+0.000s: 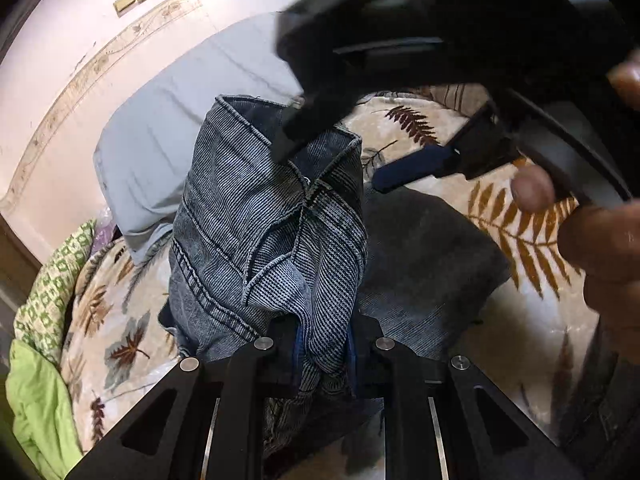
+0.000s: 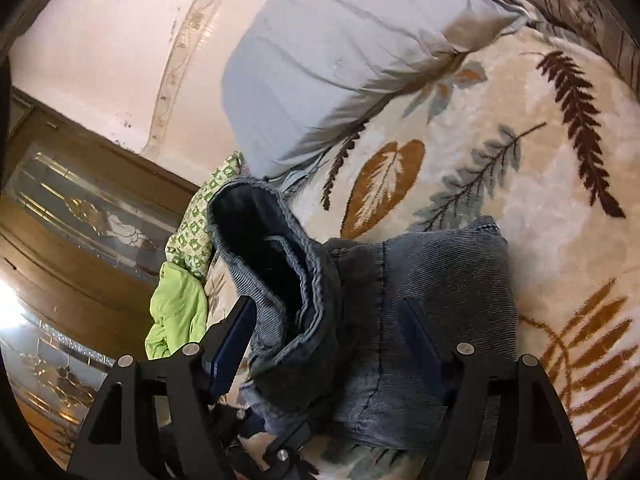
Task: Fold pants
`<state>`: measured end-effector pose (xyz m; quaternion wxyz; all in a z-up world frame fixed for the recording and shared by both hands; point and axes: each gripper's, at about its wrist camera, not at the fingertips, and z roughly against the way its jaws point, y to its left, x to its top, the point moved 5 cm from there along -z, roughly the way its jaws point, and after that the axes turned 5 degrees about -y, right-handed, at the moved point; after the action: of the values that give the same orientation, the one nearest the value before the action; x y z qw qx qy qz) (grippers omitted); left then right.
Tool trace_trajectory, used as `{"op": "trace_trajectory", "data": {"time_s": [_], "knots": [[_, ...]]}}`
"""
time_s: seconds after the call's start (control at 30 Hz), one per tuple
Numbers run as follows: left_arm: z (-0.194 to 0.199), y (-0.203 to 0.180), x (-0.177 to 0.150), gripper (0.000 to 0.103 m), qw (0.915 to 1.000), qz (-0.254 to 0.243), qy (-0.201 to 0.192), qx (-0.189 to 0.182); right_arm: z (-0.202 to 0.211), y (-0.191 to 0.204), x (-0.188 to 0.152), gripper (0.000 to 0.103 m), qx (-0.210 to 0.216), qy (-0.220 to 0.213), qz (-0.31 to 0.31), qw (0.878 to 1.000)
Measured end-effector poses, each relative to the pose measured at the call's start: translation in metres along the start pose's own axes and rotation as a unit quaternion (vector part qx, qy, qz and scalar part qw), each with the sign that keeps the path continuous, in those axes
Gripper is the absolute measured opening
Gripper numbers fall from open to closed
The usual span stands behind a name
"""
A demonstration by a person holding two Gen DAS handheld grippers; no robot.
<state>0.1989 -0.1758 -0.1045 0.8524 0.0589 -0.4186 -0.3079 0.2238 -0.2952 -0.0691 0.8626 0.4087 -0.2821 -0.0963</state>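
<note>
Blue denim pants [image 1: 260,216] lie partly folded on a leaf-patterned blanket [image 1: 520,232]. My left gripper [image 1: 322,344] is shut on a bunched fold of the pants and lifts it, with a leg end hanging open toward the pillow. My right gripper [image 1: 340,160] hovers over the pants in the left wrist view, jaws apart. In the right wrist view the right gripper [image 2: 326,312] is open and empty above the pants [image 2: 420,300], straddling the raised leg opening [image 2: 260,248]. The left gripper's tip shows below the pants.
A light grey pillow [image 2: 340,60] lies at the head of the bed against a pink wall. Green cloths [image 2: 180,312] are heaped at the bed's left edge. A brown wooden cabinet with glass doors [image 2: 80,240] stands beside the bed. The blanket [image 2: 540,160] extends to the right.
</note>
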Motion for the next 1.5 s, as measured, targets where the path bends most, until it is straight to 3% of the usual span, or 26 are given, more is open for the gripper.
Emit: {"op": "trace_trajectory", "data": {"time_s": [0.07, 0.1, 0.13, 0.17, 0.2, 0.37, 0.43, 0.5, 0.6, 0.67, 0.7, 0.73, 0.8, 0.9, 1.0, 1.1, 1.17, 1.2, 1.23, 1.27, 1.4, 1.5], "knots": [[0.005, -0.001, 0.006, 0.015, 0.9999, -0.012, -0.003, 0.007, -0.004, 0.01, 0.002, 0.072, 0.011, 0.01, 0.011, 1.0], [0.007, -0.003, 0.01, 0.015, 0.9997, -0.023, 0.0, 0.012, -0.005, 0.015, 0.003, 0.062, 0.01, 0.013, 0.019, 1.0], [0.017, 0.001, 0.01, 0.015, 0.9995, -0.029, 0.001, 0.014, -0.006, 0.021, 0.003, 0.037, 0.011, 0.015, 0.029, 0.999], [0.019, 0.004, 0.011, 0.015, 0.9994, -0.033, 0.0, 0.014, -0.008, 0.028, 0.003, 0.018, 0.015, 0.019, 0.04, 0.999], [0.02, 0.003, 0.014, 0.015, 0.9994, -0.034, 0.005, 0.004, -0.007, 0.029, 0.002, 0.013, 0.007, 0.02, 0.042, 0.999], [0.026, -0.013, 0.024, 0.017, 0.9987, -0.046, -0.006, -0.023, 0.012, 0.02, 0.008, 0.012, -0.008, -0.002, 0.038, 0.999], [0.015, -0.03, 0.021, 0.024, 0.9977, -0.061, 0.002, -0.03, 0.018, 0.007, 0.009, 0.012, -0.022, -0.007, 0.032, 0.999], [-0.004, -0.042, 0.013, 0.036, 0.9963, -0.067, 0.022, -0.05, 0.015, -0.018, 0.008, 0.012, -0.038, 0.001, 0.015, 0.999], [-0.024, -0.057, -0.009, 0.037, 0.9909, -0.043, 0.07, -0.106, -0.005, -0.069, 0.0, 0.015, -0.099, 0.03, -0.017, 0.994], [-0.013, -0.055, -0.011, 0.037, 0.9898, -0.022, 0.059, -0.128, -0.009, -0.089, -0.003, 0.013, -0.098, 0.041, -0.056, 0.993], [0.0, -0.05, -0.01, 0.043, 0.9884, -0.001, 0.044, -0.146, -0.004, -0.088, 0.0, 0.017, -0.09, 0.031, -0.061, 0.994], [0.01, -0.045, -0.011, 0.051, 0.987, 0.016, 0.036, -0.156, 0.002, -0.084, 0.003, 0.036, -0.084, 0.016, -0.057, 0.995], [0.029, -0.031, -0.013, 0.056, 0.985, 0.05, 0.021, -0.164, 0.022, -0.069, 0.009, 0.064, -0.085, -0.025, -0.034, 0.996], [0.055, 0.008, -0.02, 0.059, 0.9791, 0.118, -0.002, -0.166, 0.041, -0.044, 0.003, 0.064, -0.063, -0.052, -0.005, 0.997], [0.056, 0.052, -0.037, 0.063, 0.9731, 0.188, -0.001, -0.133, 0.048, -0.025, -0.018, 0.064, -0.051, -0.042, 0.021, 0.998], [0.046, 0.068, -0.054, 0.062, 0.9658, 0.233, 0.031, -0.11, 0.038, -0.016, -0.047, 0.061, -0.066, -0.01, 0.022, 0.998], [0.03, 0.072, -0.063, 0.061, 0.9612, 0.249, 0.057, -0.104, 0.021, -0.016, -0.063, 0.05, -0.102, 0.019, 0.04, 0.994], [0.016, 0.072, -0.063, 0.061, 0.9591, 0.253, 0.073, -0.104, 0.012, -0.018, -0.069, 0.017, -0.131, 0.035, 0.054, 0.989], [0.007, 0.074, -0.064, 0.059, 0.9568, 0.256, 0.088, -0.105, 0.003, -0.025, -0.073, 0.007, -0.167, 0.05, 0.063, 0.983], [0.0, 0.071, -0.064, 0.059, 0.9545, 0.259, 0.101, -0.107, -0.001, -0.029, -0.076, 0.007, -0.182, 0.065, 0.053, 0.98], [0.002, 0.077, -0.056, 0.062, 0.95, 0.277, 0.093, -0.11, 0.038, -0.009, -0.073, 0.006, -0.166, 0.018, 0.068, 0.984], [-0.006, 0.069, -0.061, 0.064, 0.9515, 0.268, 0.112, -0.1, 0.037, -0.032, -0.086, 0.006, -0.201, 0.031, 0.049, 0.978]]}}
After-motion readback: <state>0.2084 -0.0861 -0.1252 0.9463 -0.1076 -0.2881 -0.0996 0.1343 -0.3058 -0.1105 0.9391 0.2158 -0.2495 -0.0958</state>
